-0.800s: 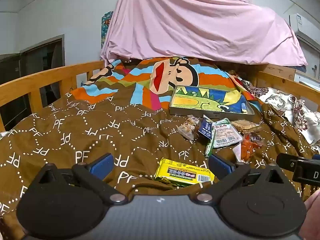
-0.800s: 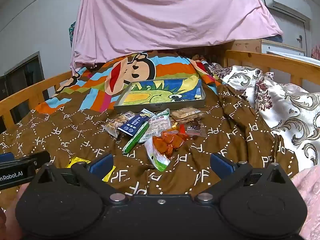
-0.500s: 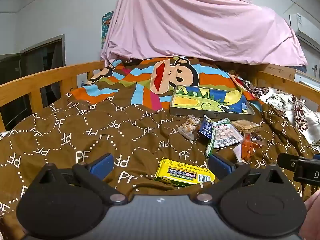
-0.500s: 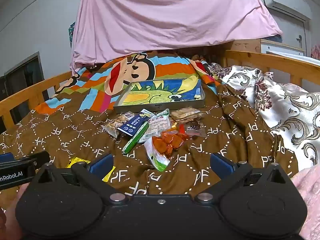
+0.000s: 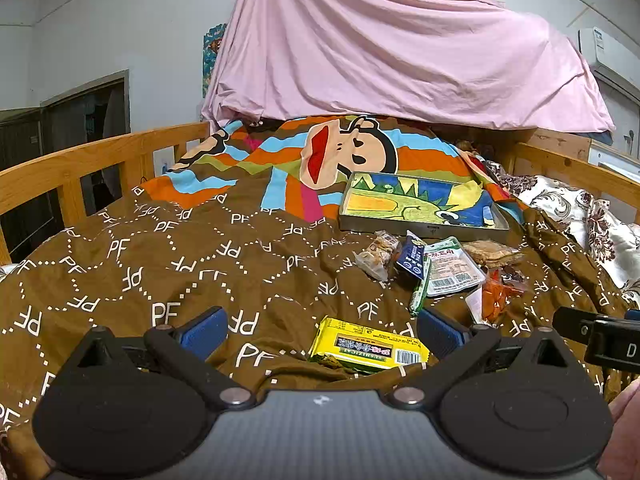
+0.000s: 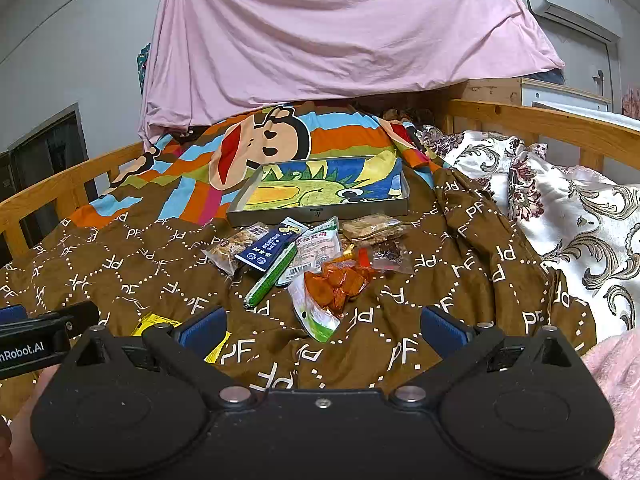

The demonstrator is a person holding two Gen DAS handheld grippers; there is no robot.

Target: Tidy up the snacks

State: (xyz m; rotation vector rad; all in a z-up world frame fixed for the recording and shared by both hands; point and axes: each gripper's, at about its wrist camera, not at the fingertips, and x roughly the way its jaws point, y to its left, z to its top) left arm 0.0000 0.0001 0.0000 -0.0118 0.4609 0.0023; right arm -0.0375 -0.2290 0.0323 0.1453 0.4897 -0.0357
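Both of my grippers are hovering over the brown blanket [image 5: 168,264], gaping fully and gripping nothing: my left gripper [image 5: 322,326] is hanging above the yellow packet [image 5: 366,346], my right gripper [image 6: 322,326] is facing the snack pile [image 6: 316,258] lying just before the tray [image 6: 320,210]

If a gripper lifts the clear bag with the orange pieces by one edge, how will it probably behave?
The clear bag of orange pieces will probably sag, since its film looks thin and wrinkled. The loose pieces may slide toward the lower end. The glossy film could slip between the pads. It lies on a soft brown blanket, so pressing down may sink it.
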